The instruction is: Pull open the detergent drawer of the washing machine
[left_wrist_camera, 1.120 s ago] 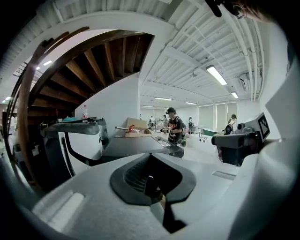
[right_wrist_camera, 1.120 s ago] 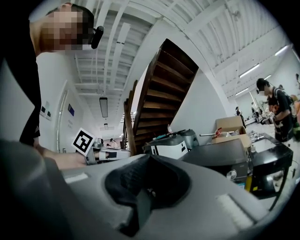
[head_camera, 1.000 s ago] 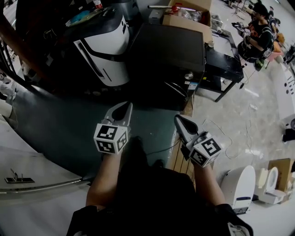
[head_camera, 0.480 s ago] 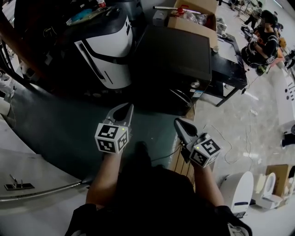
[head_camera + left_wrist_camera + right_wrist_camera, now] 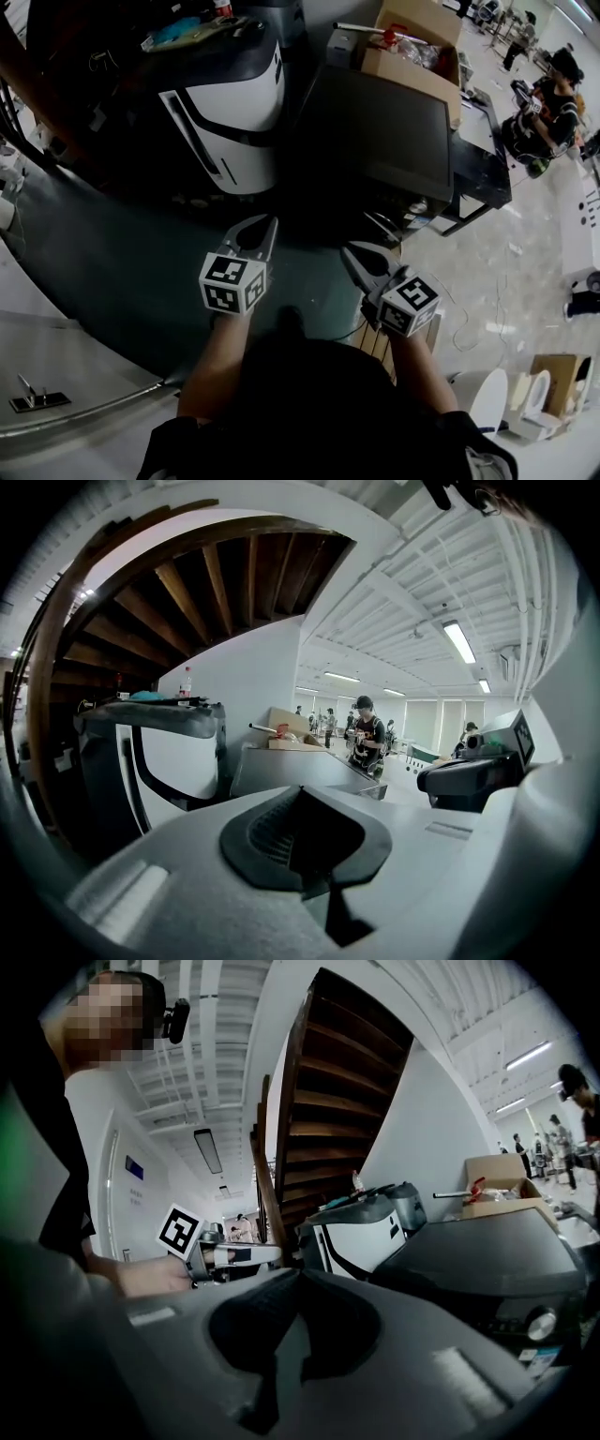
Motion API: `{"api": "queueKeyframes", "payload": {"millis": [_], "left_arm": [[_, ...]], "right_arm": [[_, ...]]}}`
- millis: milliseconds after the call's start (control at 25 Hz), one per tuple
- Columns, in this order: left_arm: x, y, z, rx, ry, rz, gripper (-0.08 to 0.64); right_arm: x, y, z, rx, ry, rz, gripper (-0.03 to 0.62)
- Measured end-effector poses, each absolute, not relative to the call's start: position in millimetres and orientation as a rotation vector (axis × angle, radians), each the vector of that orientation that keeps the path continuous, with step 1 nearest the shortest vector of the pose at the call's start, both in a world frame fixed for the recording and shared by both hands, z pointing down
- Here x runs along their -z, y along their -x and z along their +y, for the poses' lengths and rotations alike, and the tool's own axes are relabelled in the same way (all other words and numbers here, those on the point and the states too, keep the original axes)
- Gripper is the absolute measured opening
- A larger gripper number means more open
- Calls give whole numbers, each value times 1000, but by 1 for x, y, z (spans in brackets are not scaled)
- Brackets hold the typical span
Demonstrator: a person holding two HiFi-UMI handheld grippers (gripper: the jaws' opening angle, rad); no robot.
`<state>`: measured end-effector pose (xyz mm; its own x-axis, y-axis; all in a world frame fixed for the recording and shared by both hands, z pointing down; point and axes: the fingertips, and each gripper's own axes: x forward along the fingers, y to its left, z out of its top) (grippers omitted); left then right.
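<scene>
A person is standing in front of a dark washing machine (image 5: 384, 122), holding the left gripper (image 5: 266, 223) and the right gripper (image 5: 349, 253) out side by side. Both are pointing towards the machine and are well apart from it. The jaws of both tongs are resting together with nothing between them.

Judging by this, the task is only in its approach stage, and no contact with the drawer is being made. The next move calls for one gripper to be carried to the upper front panel. Its jaws should be opened and set on the drawer's lip or recess, then drawn straight back towards the person.

The detergent drawer itself is proving hard to find. The head view is looking steeply down on the lid, so the front panel is falling into shadow. The right gripper view is catching only a round dial (image 5: 537, 1324) on that panel, with the rest running off the frame's edge, so which side of the dial the drawer is on cannot be told.

A white-and-black appliance (image 5: 234, 112) is standing just left of the machine, and an open cardboard box (image 5: 417, 56) is sitting behind it.
</scene>
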<state>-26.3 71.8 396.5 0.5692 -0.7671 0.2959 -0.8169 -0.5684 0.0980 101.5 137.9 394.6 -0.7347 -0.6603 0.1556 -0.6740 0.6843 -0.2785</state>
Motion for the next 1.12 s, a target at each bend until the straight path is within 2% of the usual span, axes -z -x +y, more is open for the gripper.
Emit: {"api": "queueKeyframes", "payload": {"millis": [280, 440, 840, 1120], "left_arm": [[-414, 67, 26, -302, -2521, -1292, 11], [-424, 74, 12, -394, -2537, -1315, 11], [-448, 59, -38, -521, -2541, -1293, 11], [-437, -2, -109, -562, -2580, -1249, 11]], "right_arm": [[-402, -60, 91, -491, -1097, -2785, 2], [-407, -53, 76, -492, -1096, -2752, 3], [-428, -58, 7, -525, -1060, -2737, 3], [-433, -102, -75, -501, -1029, -2754, 3]]}}
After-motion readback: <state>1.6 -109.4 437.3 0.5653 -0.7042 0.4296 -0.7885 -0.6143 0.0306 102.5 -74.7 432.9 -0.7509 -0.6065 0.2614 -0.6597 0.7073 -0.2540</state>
